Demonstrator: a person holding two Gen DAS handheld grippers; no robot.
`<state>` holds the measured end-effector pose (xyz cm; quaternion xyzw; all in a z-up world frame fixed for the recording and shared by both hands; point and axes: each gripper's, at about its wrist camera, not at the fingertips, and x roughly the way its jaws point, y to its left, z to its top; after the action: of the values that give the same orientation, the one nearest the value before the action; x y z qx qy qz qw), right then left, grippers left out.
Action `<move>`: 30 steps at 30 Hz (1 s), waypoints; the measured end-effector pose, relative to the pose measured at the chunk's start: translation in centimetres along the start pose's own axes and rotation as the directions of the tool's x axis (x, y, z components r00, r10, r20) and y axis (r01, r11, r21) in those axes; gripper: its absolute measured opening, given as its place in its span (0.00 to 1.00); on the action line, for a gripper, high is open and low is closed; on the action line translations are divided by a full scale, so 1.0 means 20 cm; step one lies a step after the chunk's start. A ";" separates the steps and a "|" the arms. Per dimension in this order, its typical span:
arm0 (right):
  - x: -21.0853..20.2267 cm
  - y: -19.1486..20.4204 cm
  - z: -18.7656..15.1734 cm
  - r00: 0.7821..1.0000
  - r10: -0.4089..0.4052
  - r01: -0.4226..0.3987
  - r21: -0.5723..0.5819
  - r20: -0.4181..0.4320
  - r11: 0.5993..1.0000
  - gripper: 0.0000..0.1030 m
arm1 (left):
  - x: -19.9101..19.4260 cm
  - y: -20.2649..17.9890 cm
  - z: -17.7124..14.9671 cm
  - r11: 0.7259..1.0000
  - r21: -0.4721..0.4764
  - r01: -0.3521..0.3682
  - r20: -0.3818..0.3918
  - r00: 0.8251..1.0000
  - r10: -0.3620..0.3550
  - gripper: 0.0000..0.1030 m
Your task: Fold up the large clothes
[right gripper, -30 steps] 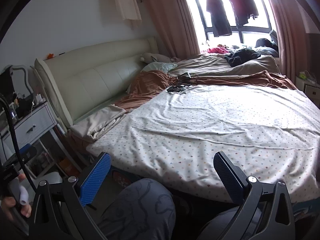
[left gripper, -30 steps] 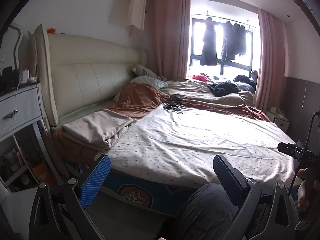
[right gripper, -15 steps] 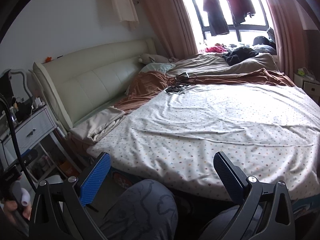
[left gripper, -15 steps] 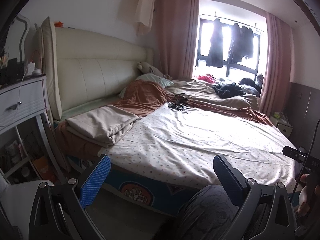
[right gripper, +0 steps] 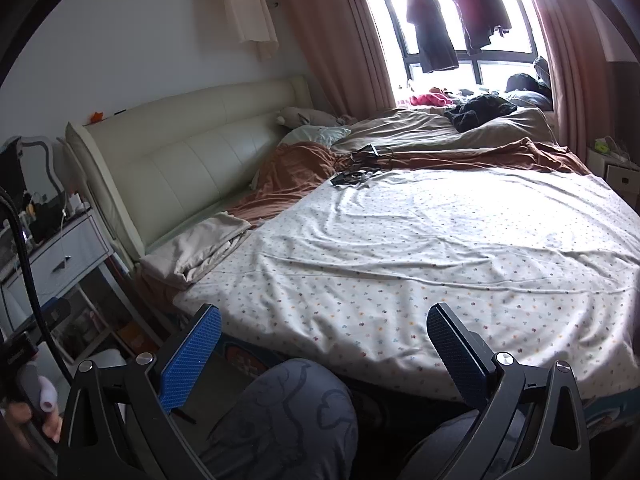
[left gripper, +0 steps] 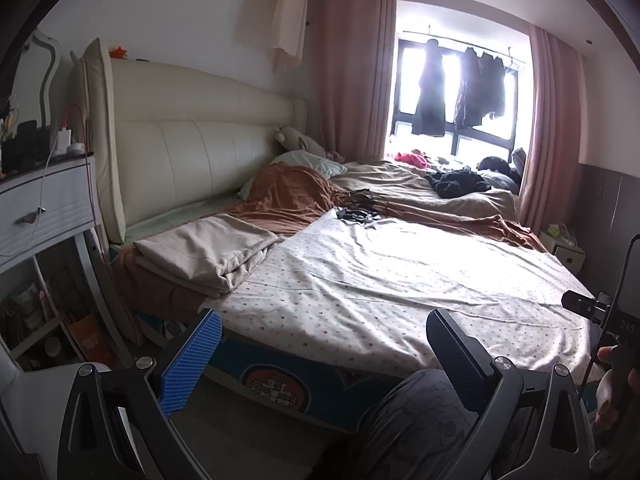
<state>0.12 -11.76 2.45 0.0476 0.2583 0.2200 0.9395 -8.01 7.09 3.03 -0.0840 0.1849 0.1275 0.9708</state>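
A large white sheet with small coloured dots [left gripper: 392, 280] lies spread flat over the bed; it also shows in the right wrist view [right gripper: 440, 248]. A folded beige cloth [left gripper: 204, 252] lies at the bed's near left corner, also seen in the right wrist view [right gripper: 196, 244]. My left gripper [left gripper: 320, 344] is open and empty, held before the bed's near edge. My right gripper [right gripper: 324, 340] is open and empty, just short of the sheet's near edge. The person's knees show below both grippers.
A brown blanket [left gripper: 296, 196] and a beige duvet [left gripper: 400, 180] lie beyond the sheet, with black cables [left gripper: 360, 212] and dark clothes [left gripper: 456, 184]. A white bedside table [left gripper: 44, 208] stands left. A cream headboard [left gripper: 192, 160] runs along the left. Clothes hang at the window [left gripper: 460, 92].
Both wrist views have shifted slightly; the left gripper swung a little left and the right gripper edged closer to the bed. Both jaws stayed open and empty.
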 end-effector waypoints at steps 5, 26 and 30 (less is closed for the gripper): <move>-0.01 0.01 0.00 1.000 -0.001 0.001 -0.006 0.003 1.000 1.00 | -0.01 0.00 0.00 1.000 0.006 0.000 0.006 1.000 0.000 0.99; -0.02 0.04 -0.02 1.000 -0.014 0.014 -0.008 -0.008 1.000 1.00 | -0.07 0.04 -0.01 1.000 0.001 0.021 0.029 0.999 -0.021 0.99; -0.03 0.05 -0.03 1.000 -0.017 0.017 -0.005 -0.012 1.000 1.00 | -0.10 0.06 -0.01 0.999 -0.003 0.037 0.041 0.998 -0.037 0.99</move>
<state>-0.99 -11.05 2.48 0.0419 0.2636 0.2131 0.9399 -10.21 7.73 3.40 -0.0866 0.1629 0.1115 0.9765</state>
